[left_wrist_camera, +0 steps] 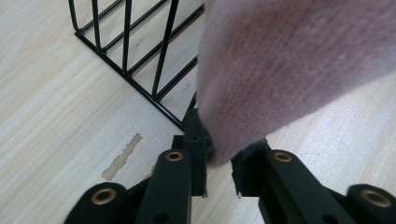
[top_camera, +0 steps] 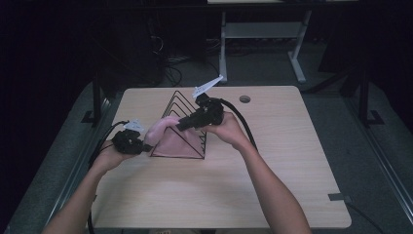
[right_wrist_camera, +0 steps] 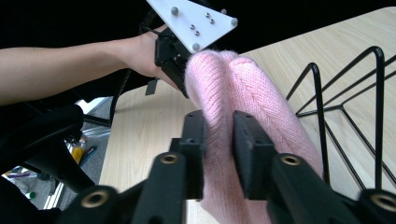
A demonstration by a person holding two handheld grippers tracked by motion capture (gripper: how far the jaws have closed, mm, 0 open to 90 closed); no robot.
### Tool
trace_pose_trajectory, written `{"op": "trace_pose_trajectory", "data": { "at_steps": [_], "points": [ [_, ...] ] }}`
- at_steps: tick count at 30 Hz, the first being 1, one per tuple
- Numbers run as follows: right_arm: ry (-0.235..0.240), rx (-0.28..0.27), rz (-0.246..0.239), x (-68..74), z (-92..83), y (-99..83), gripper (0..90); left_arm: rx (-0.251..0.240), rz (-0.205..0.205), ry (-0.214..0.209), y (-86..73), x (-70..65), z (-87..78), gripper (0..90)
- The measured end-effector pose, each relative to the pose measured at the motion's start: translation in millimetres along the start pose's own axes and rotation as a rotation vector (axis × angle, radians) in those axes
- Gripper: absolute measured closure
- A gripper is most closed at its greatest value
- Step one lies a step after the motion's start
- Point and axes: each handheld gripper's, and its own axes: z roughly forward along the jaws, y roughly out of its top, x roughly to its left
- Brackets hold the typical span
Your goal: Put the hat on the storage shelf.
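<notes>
Right gripper view looks along two black jaws pressed from both sides on a fold of the pink knitted cloth (right_wrist_camera: 243, 93); the wool bulges up between the pads, so the right gripper (right_wrist_camera: 218, 135) is clamped on it. Beyond its tips, the same cloth runs on to the left gripper (right_wrist_camera: 175, 70), held in the person's other hand, which has the far end. In the left gripper view the jaws stand close together with a corner of the cloth (left_wrist_camera: 289, 65) pinched between them, low down near the pads, so the left gripper (left_wrist_camera: 218, 161) is gripping it too. Just beyond and to the left of those jaws stands the black wire rack (left_wrist_camera: 126, 56) on the wooden table (left_wrist_camera: 51, 121), which has a chipped patch close by.

From the high view, the cloth (top_camera: 165, 134) hangs between the two grippers, draped over the near end of the wire rack (top_camera: 187, 105), with the left gripper (top_camera: 146, 146) at its lower end and the right gripper (top_camera: 180, 126) higher, over the rack's ridge.

As a judgement, the cloth is light, soft and limp: it will sag wherever it is unsupported, stretch a little if pulled, and may snag on the wire ends. A doubled fold or thick hem gives the firmest hold, better than a single thin layer, which could slip out.
</notes>
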Motion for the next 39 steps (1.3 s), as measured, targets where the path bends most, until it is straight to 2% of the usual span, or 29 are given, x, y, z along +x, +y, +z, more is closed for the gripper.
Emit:
{"op": "trace_pose_trajectory", "data": {
  "at_steps": [3, 8, 9, 16, 26, 32, 36, 37, 38, 39],
  "points": [
    [-0.017, -0.014, -0.005, 1.6, -2.3, -1.7, 67.3, -0.001, 0.001, 0.0, 0.0, 0.6, -2.4, 74.8],
    [-0.025, -0.021, 0.013, 5.2, -11.5, -5.8, 62.3, -0.014, -0.005, -0.017, -0.5, -0.7, -9.3, 68.2],
    [-0.034, -0.021, 0.003, 4.5, -13.8, -6.8, 61.1, -0.015, -0.004, -0.013, -0.6, -1.3, -10.4, 67.3],
    [-0.107, -0.023, 0.026, 3.8, -34.0, -13.0, 52.4, -0.019, 0.0, -0.01, -0.5, -2.9, -17.6, 63.6],
    [-0.176, -0.029, 0.06, -0.9, -59.7, -27.3, 46.4, -0.029, -0.026, 0.003, -5.3, -0.7, -27.2, 59.2],
    [-0.193, -0.027, 0.079, -1.3, -70.5, -34.0, 44.5, -0.037, -0.022, 0.003, -6.7, -2.1, -31.5, 58.8],
    [-0.227, -0.016, 0.083, -0.2, -76.5, -39.0, 42.1, -0.036, -0.009, -0.005, -8.5, -2.1, -35.3, 58.9],
    [-0.234, -0.011, 0.088, 0.3, -77.8, -40.5, 41.8, -0.042, -0.019, -0.006, -9.1, -2.6, -35.6, 58.9],
    [-0.237, -0.008, 0.089, 0.4, -79.3, -42.2, 41.8, -0.037, -0.009, -0.004, -9.6, -1.5, -36.7, 58.9],
    [-0.24, -0.007, 0.088, 0.3, -80.9, -44.1, 41.3, -0.044, -0.023, -0.005, -10.3, -1.7, -37.3, 58.9]
  ]
}}
